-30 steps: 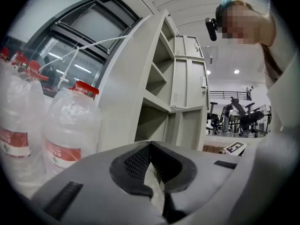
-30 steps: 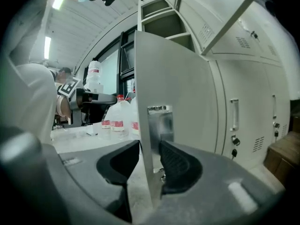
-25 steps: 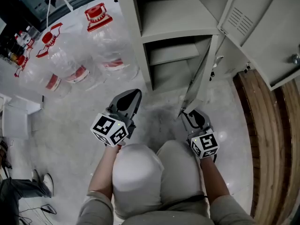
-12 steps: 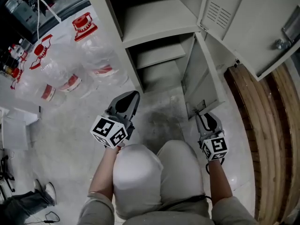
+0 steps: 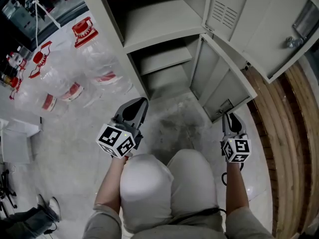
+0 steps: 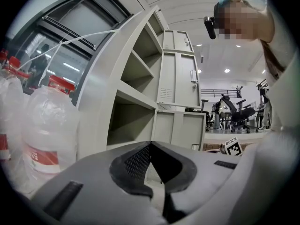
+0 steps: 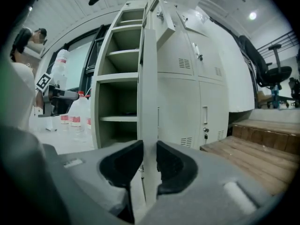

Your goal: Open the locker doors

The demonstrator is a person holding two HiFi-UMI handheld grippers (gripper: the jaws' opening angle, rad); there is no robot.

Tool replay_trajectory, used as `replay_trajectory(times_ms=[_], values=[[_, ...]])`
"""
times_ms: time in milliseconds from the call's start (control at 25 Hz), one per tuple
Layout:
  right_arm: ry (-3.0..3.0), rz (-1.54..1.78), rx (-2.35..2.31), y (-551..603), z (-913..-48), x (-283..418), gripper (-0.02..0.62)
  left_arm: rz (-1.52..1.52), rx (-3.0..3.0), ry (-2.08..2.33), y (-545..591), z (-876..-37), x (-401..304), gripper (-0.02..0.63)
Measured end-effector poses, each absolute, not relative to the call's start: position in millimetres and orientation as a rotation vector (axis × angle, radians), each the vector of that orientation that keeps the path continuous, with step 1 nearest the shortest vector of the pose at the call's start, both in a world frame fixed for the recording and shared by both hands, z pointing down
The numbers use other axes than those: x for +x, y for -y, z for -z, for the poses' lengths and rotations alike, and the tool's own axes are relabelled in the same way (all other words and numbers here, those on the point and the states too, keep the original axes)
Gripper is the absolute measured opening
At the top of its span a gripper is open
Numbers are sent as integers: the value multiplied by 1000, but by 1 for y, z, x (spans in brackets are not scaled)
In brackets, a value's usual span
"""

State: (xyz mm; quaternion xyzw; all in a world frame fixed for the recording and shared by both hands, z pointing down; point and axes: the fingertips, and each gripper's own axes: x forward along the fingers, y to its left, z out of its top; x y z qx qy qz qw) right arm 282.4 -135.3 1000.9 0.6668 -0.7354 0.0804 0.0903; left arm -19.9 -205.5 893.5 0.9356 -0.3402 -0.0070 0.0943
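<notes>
Locker (image 5: 159, 21): pale grey metal with bare shelves, both compartments nearest the person standing open. Upper door (image 5: 259, 29): swung out to the right, vent slots and a latch showing. Lower door (image 5: 219, 76): also swung well out to the right, inner face toward the person, its free edge close to the wooden step (image 5: 286, 133) that runs along the right side. Right gripper (image 5: 231, 116): held low at that free edge. Its jaws have just been closing, and the right gripper view shows the thin edge of the lower door upright between the two dark pads, which press on it from either side. Left gripper (image 5: 142, 102): held in front of the person's left knee (image 5: 147, 183), apart from the locker and pointing toward its open lower compartment. Its jaws are drawn together at the tips, with nothing between them. Water bottles (image 5: 102, 61): several large clear ones with red caps and red labels, standing on the floor (image 5: 65, 148) just left of the locker. Neighbouring lockers (image 7: 187, 102): doors closed, to the right of the open one. Office chair (image 7: 267, 74): black, on the raised level behind the step, well apart from the locker. Person: crouched or seated in front of the open lower compartment, both forearms reaching forward.
</notes>
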Motion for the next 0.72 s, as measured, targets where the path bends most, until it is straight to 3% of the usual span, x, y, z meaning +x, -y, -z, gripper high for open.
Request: replay_trajectory(times_ms=[720], values=[[1996,-258,2119,160,-1004,332,91,37,2769,1033,204,-892,-35,-2]])
